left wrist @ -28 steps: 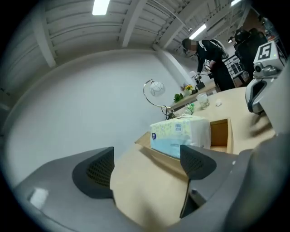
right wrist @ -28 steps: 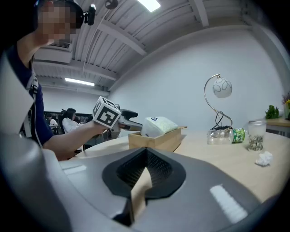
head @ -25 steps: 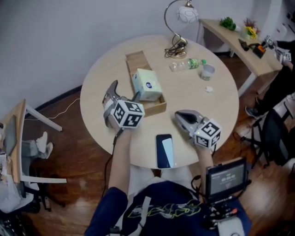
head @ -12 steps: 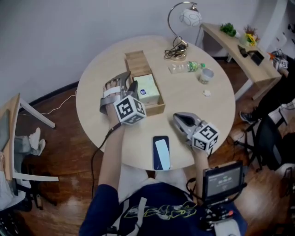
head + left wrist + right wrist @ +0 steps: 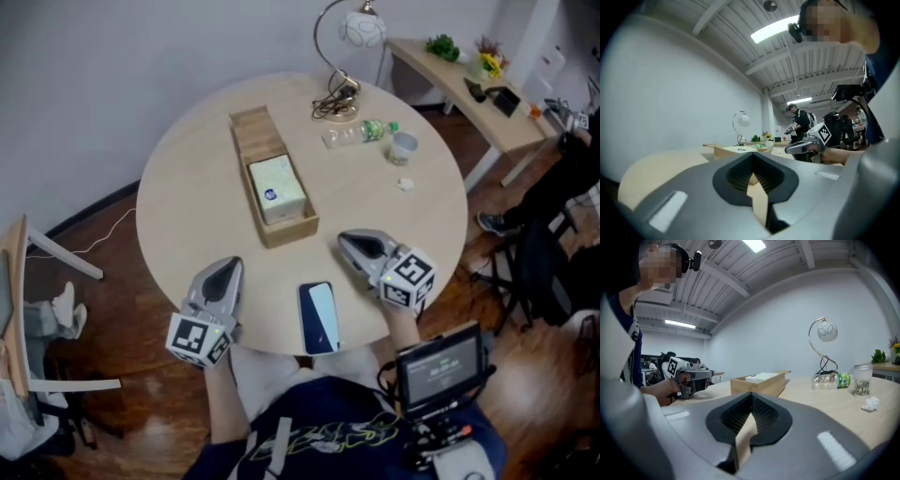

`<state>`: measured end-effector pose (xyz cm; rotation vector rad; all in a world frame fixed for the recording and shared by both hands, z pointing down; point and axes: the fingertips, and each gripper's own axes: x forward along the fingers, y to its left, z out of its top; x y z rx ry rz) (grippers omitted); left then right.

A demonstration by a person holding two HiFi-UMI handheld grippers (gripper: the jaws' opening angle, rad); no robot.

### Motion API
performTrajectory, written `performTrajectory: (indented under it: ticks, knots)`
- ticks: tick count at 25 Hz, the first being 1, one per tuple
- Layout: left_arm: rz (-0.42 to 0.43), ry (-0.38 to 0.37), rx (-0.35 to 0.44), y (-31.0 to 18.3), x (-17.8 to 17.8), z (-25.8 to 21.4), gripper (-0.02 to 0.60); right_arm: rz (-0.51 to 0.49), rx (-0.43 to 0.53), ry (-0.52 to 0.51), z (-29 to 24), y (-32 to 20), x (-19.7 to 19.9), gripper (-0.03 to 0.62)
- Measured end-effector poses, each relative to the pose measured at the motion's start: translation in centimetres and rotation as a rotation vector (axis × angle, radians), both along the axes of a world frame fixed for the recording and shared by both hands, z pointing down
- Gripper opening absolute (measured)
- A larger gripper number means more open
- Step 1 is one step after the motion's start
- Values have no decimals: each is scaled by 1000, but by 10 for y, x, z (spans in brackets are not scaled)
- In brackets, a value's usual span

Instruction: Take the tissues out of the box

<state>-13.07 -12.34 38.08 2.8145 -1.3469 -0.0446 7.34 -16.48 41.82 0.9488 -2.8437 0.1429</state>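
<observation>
Pale green tissue pack (image 5: 276,187) lies in the long open wooden box (image 5: 247,127) on the round beige table (image 5: 178,197); box walls hide its sides.
Left gripper (image 5: 229,270) at near table edge, jaws just closed on nothing. Right gripper (image 5: 350,243) closed, empty.

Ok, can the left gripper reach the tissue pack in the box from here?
Probably yes: only bare table lies between the left gripper and the wooden box, whose top is open over the tissue pack. The phone lies off to one side. The shut, empty jaws must open first.
</observation>
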Motion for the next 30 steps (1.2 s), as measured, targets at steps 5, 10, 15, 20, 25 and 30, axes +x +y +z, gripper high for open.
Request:
performTrajectory:
  ticks: [5, 10, 15, 20, 25, 30]
  knots:
    - [21, -102, -236, -8, 1, 41, 3, 9, -6, 17, 0, -5, -4, 0]
    - [156, -162, -309, -12, 36, 53, 3, -55, -5, -5, -6, -3, -16, 0]
    - [255, -179, -286, -17, 65, 50, 3, -264, -13, 7, -5, 3, -44, 0]
    - [247, -175, -299, -55, 69, 53, 3, -280, -36, 32, 1, -31, -68, 0]
    - [131, -153, -316, -95, 49, 53, 3, -289, -10, -2, -7, -62, -94, 0]
    - [47, -143, -326, -148, 25, 54, 3, -277, 0, -6, -9, -106, -112, 0]
